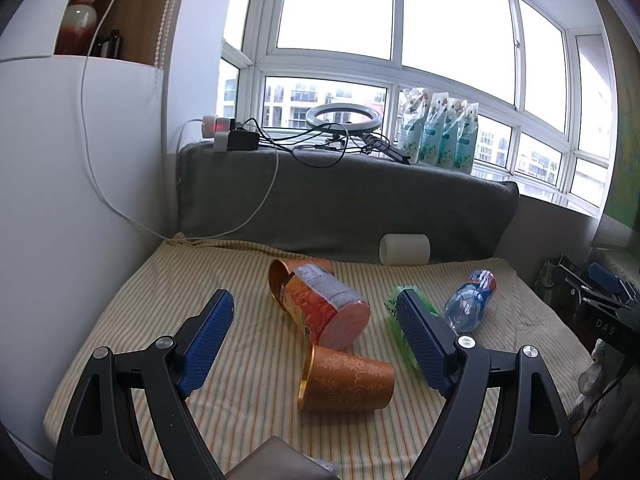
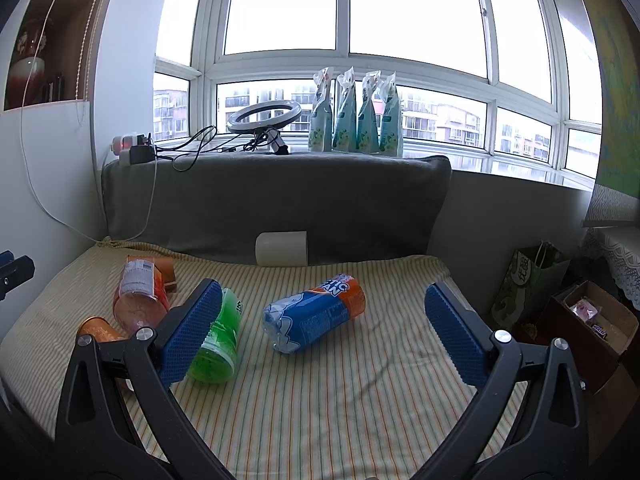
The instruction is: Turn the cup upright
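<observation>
Several cups lie on their sides on the striped cloth (image 1: 240,360). In the left wrist view a patterned orange cup (image 1: 346,379) lies nearest, with an orange-red printed cup (image 1: 320,304) behind it, a green cup (image 1: 404,320) partly hidden by my right finger, and a blue cup (image 1: 470,300) at the right. My left gripper (image 1: 316,312) is open and empty above the orange cups. In the right wrist view the blue cup (image 2: 316,312) lies between the open fingers of my right gripper (image 2: 324,298), further off. The green cup (image 2: 218,344) lies by the left finger.
A white roll (image 2: 282,249) lies against the grey cushion (image 2: 276,200) at the back. Cables, a ring light (image 2: 264,117) and several pouches (image 2: 356,116) sit on the sill. Bags and a box (image 2: 592,328) stand on the floor at the right.
</observation>
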Available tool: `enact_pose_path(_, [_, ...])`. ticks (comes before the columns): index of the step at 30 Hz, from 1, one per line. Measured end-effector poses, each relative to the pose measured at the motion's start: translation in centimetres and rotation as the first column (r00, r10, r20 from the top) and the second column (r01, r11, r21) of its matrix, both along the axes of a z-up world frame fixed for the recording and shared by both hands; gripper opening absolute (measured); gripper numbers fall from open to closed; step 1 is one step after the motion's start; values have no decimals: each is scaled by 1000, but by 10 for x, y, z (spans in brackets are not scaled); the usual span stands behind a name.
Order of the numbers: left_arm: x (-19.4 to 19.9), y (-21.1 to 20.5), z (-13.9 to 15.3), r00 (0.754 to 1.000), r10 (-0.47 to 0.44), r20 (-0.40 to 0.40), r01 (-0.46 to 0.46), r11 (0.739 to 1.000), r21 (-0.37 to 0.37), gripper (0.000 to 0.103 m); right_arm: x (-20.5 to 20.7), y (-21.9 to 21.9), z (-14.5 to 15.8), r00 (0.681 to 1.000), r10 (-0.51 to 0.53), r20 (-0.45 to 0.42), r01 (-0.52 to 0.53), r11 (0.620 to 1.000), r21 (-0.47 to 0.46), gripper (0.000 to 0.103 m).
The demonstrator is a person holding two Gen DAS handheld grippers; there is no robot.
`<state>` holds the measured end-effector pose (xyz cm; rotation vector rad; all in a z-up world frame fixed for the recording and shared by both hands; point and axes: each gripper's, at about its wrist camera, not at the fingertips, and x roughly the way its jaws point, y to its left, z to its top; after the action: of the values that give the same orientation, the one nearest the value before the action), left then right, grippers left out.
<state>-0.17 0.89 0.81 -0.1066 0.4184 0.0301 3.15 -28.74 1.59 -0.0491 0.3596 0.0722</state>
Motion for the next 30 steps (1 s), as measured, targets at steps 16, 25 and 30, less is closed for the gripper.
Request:
enact_pose_path(16, [0,0,-1,1000,-1,1,1,1000,0,84,0,-1,-3,1000,-1,-3,1,1000,4,103])
enact_pose_path(25, [0,0,-2,1000,-1,2,1,1000,-1,84,-1,-1,-4,1000,-1,-4,1,1000,4,103])
enact_pose_path(30, [0,0,-2,1000,0,1,0,1000,0,84,0,-2,-7,1000,-2,-7,2,1000,5,103])
